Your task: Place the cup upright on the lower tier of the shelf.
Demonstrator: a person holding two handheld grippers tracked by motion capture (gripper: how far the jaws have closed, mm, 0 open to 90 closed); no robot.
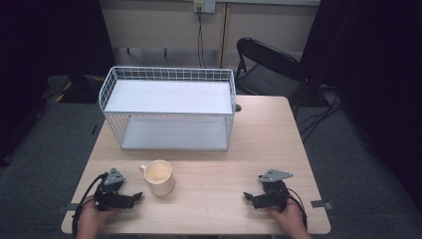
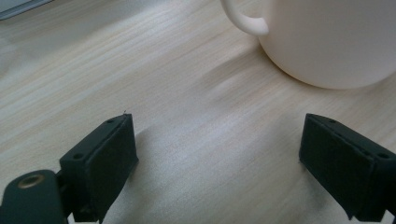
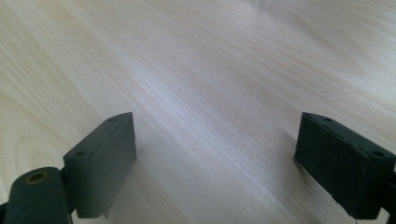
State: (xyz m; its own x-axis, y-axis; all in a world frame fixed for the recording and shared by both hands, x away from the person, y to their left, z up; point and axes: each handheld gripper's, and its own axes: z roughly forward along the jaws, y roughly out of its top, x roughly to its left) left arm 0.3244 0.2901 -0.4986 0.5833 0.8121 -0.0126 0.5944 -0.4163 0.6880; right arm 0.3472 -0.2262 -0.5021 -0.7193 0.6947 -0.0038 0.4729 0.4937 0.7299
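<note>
The cream mug [image 1: 159, 177] stands on the tabletop [image 1: 224, 164] just beside the left tongs [image 1: 133, 197], perhaps untouched. Both left and right tongs [image 1: 247, 197] gape wide, empty, near the front edge.

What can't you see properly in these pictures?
- Mug: in the left gripper view its top and right side are cut off by the picture's edges.
- Wire rack: in the high view the upper shelf hides the back of the lower shelf.
- Folding chair: its right side fades into the dark.
</note>
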